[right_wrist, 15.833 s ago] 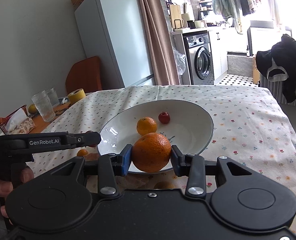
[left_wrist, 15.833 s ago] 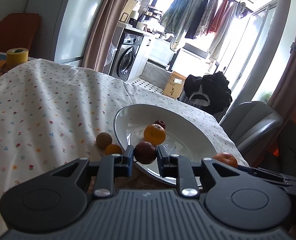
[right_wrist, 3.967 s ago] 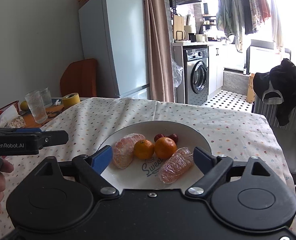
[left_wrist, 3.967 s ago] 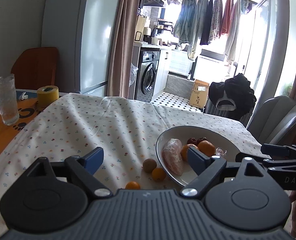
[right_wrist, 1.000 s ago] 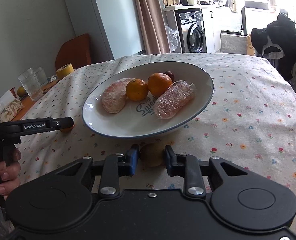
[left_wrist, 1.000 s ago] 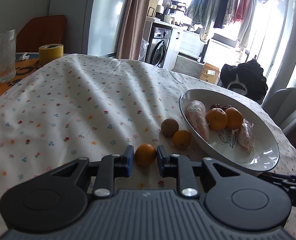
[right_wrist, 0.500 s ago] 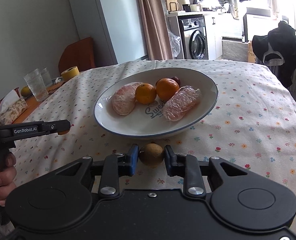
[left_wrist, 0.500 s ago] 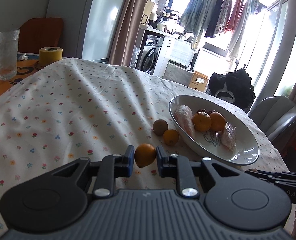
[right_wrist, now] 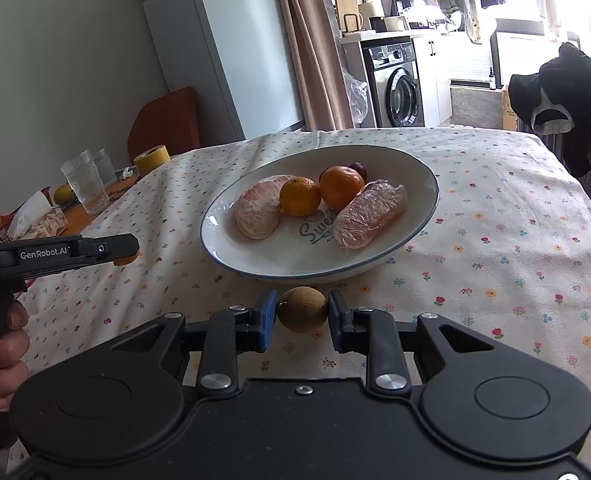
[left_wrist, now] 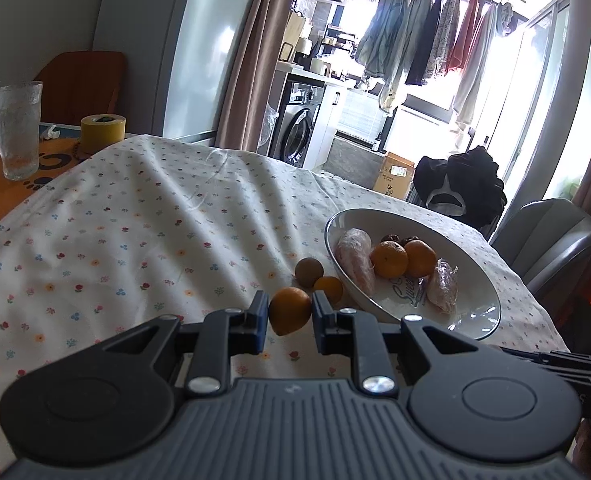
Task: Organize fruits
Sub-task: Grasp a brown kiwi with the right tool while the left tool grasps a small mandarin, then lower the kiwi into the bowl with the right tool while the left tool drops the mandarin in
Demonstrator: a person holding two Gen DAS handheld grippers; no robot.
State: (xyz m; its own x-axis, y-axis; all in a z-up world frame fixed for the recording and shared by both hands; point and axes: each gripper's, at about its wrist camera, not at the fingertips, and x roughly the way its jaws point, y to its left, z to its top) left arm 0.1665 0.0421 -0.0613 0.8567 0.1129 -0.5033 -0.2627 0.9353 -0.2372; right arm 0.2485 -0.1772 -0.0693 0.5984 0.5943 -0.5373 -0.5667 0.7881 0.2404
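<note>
Left claw [left_wrist: 290, 317] closed on a small orange [left_wrist: 290, 311], lower centre of the left wrist view, held above the floral-cloth desk [left_wrist: 135, 232]. Right claw [right_wrist: 302, 316] closed on a brown round fruit [right_wrist: 302, 309], lower centre of the right wrist view, just in front of the plate [right_wrist: 423, 216] near rim. Plate sits centre of that frame and carries two wrapped peeled fruits [right_wrist: 369, 213], two oranges [right_wrist: 299, 196] and dark red fruit at the back, partly hidden. In the left wrist view another brown fruit [left_wrist: 309, 272] and another small orange [left_wrist: 329, 289] lie on the cloth just left of the plate, touching each other. Glass [left_wrist: 17, 130] and yellow tape roll [left_wrist: 103, 129] at upper left, well apart from the plate
</note>
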